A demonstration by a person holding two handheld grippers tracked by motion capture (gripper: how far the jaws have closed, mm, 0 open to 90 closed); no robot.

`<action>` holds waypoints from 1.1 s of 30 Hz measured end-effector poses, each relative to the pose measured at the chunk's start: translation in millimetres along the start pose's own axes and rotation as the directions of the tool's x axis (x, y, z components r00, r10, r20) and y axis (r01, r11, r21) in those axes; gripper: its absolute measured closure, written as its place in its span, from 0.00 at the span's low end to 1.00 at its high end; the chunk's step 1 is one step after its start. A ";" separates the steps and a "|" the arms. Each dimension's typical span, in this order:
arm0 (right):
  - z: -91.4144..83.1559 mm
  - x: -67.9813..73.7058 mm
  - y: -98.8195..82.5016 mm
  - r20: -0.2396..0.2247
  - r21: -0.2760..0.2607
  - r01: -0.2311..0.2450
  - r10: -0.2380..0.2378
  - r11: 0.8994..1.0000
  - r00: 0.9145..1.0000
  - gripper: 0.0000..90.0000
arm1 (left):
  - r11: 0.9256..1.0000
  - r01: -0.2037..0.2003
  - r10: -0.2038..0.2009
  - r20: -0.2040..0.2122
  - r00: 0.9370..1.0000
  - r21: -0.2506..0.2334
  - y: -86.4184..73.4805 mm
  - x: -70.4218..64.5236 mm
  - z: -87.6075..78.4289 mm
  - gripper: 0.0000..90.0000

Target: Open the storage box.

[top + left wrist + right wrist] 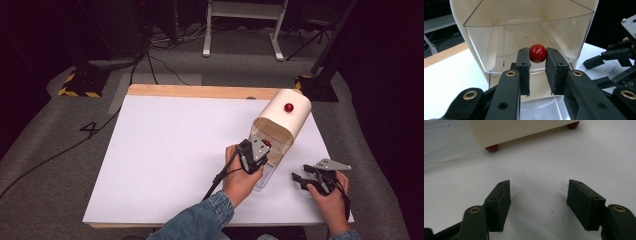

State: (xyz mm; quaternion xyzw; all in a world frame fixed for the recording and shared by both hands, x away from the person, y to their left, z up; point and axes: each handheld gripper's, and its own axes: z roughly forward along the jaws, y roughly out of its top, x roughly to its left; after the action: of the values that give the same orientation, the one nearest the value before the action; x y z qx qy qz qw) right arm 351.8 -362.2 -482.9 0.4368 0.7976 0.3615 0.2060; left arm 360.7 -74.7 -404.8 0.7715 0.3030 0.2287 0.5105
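My left claw [538, 67] is clamped on the small glossy red ball knob [537, 53] of the clear plastic drawer [529, 47] in the cream rounded box [280, 122]. It pulls straight towards me. My right claw [539, 200] rests apart on the white tabletop [170, 150].

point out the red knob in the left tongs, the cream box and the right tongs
red knob [537, 53], left gripper view, its glossy front
cream box [292, 120], high view, curved top
right tongs [537, 205], right gripper view, midway between tips

Glossy red knob [537, 53] on clear plastic drawer [529, 45] (smooth cream plastic cabinet [285, 117]); matt white tabletop [170, 155].
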 end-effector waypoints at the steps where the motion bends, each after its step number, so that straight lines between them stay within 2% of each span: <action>1: 0.0 -0.1 0.0 0.000 0.000 0.000 0.000 1.000 1.000 0.40 | 1.000 -0.004 0.004 0.002 1.000 0.002 -0.2 0.0 -1.1 0.82; 7: 0.0 0.0 0.0 0.000 0.000 0.000 0.000 1.000 1.000 0.40 | 1.000 -0.018 0.018 0.016 1.000 0.009 -3.6 -0.7 -12.7 0.82; 18: 0.0 0.0 0.0 0.000 0.000 0.000 0.000 1.000 1.000 0.40 | 0.999 -0.033 0.032 0.061 0.998 0.012 -16.9 -0.7 -47.4 0.82; 24: 0.0 0.1 -0.1 0.001 0.000 0.001 -0.001 1.000 1.000 0.40 | 1.000 -0.022 0.022 0.091 0.996 0.008 -23.8 0.1 -64.1 0.82; 28: 0.0 0.1 -0.1 0.001 -0.001 0.001 -0.001 1.000 1.000 0.40 | 1.000 -0.012 0.011 0.111 0.994 0.010 -27.1 -0.3 -70.5 0.82; 33: 0.0 0.1 -0.1 0.001 0.000 0.001 -0.001 1.000 1.000 0.40 | 1.000 -0.007 0.005 0.119 0.993 0.019 -31.2 0.1 -70.9 0.81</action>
State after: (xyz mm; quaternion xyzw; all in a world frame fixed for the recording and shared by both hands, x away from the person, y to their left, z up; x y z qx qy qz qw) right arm 351.7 -362.1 -482.9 0.4366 0.7976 0.3613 0.2067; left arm 306.5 -19.4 -407.2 0.7895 0.2719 0.1809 0.5197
